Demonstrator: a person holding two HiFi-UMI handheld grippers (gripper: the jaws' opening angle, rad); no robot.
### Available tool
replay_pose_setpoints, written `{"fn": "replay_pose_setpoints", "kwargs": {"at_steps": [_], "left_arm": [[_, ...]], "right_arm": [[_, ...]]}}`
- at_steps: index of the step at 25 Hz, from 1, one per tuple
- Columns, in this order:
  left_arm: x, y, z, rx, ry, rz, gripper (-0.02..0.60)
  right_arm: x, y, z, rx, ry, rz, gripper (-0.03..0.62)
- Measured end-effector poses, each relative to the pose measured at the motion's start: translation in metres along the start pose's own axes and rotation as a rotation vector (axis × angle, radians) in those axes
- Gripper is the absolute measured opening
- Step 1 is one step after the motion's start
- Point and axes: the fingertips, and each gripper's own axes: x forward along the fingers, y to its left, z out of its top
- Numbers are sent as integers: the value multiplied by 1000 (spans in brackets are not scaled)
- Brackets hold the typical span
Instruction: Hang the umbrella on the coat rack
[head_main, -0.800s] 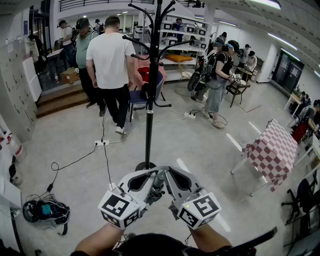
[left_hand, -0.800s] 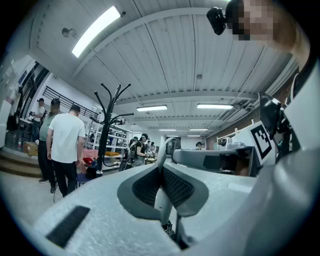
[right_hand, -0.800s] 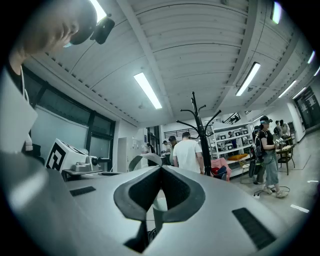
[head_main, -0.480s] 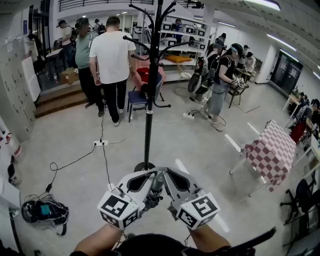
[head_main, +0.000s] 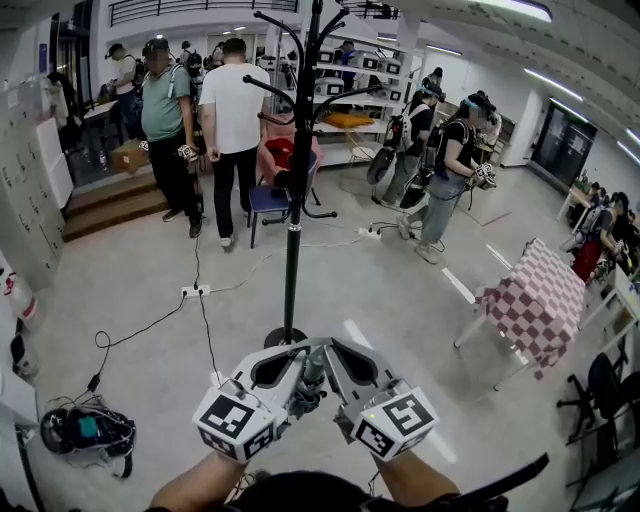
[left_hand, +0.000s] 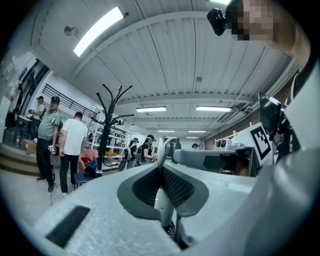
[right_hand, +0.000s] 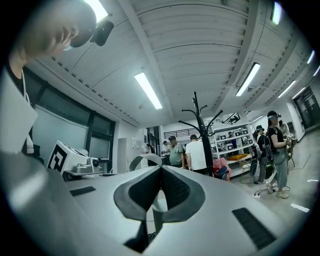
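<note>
The black coat rack (head_main: 291, 200) stands on the floor straight ahead, its hooked arms high at the top of the head view; it also shows as the rack (left_hand: 106, 135) and the rack (right_hand: 201, 135) in the two gripper views. My left gripper (head_main: 301, 354) and right gripper (head_main: 336, 354) are held close together at the bottom, tips meeting around the umbrella's pale grey curved handle (head_main: 316, 368). In the gripper views each pair of jaws is shut on the handle (left_hand: 163, 202) (right_hand: 154, 206). The umbrella's canopy is hidden below the grippers.
Several people stand behind the rack near a chair (head_main: 268, 198) and shelves (head_main: 350, 70). A red-checked table (head_main: 540, 300) is at the right. Cables and a power strip (head_main: 194, 292) lie on the floor at left, and a dark bag (head_main: 85, 428) lies at the lower left.
The grippers stay together on the handle in about the same place. The view has drifted slightly, and the person in the white shirt has walked farther away behind the rack.
</note>
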Motion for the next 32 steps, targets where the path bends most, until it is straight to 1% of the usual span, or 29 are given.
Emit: {"fn": "replay_pose_setpoints", "kwargs": {"at_steps": [6, 13, 21, 27, 32], "left_arm": [[2, 3, 12, -6, -7, -16, 9], [-15, 21, 12, -21, -10, -36, 9], [-31, 42, 16, -12, -17, -87, 9], [-31, 63, 16, -19, -21, -76, 9], [-18, 85, 18, -2, -18, -63, 9]], "right_arm": [[6, 0, 12, -2, -1, -13, 8], [22, 16, 8, -10, 2, -34, 8], [42, 31, 2, -22, -1, -75, 8], [61, 32, 1, -16, 4, -72, 8], [83, 21, -1, -20, -9, -59, 8]]}}
